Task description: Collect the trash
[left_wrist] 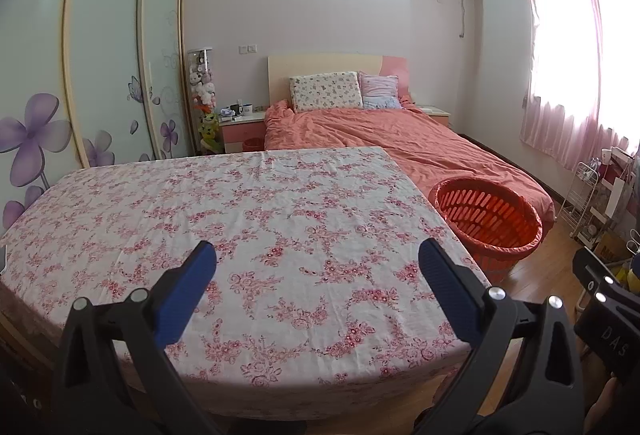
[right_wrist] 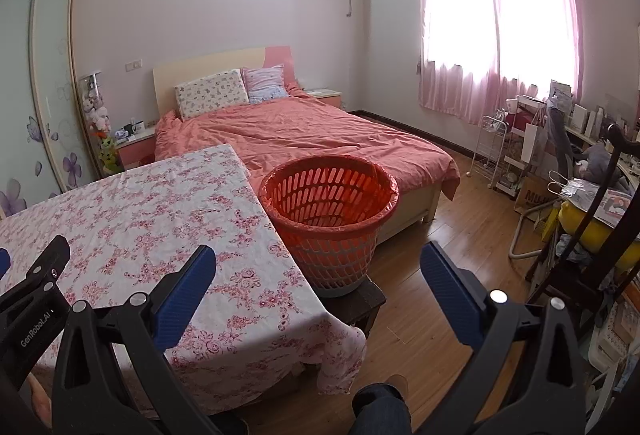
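An orange slatted basket [right_wrist: 328, 211] lined with an orange bag stands on a low dark stool [right_wrist: 360, 301] at the right edge of the table; it also shows in the left wrist view [left_wrist: 486, 219]. The table [left_wrist: 248, 219] carries a pink floral cloth, and no trash shows on it. My left gripper [left_wrist: 318, 271] is open and empty above the table's near side. My right gripper [right_wrist: 320, 275] is open and empty, above the table's right corner, in front of the basket.
A bed with a salmon cover [right_wrist: 304, 135] lies behind the table. A wardrobe with sliding doors [left_wrist: 100, 67] stands at the left. A wire rack [right_wrist: 492, 151], bags and a cluttered desk [right_wrist: 592, 171] fill the right side. Wooden floor [right_wrist: 432, 243] lies beside the basket.
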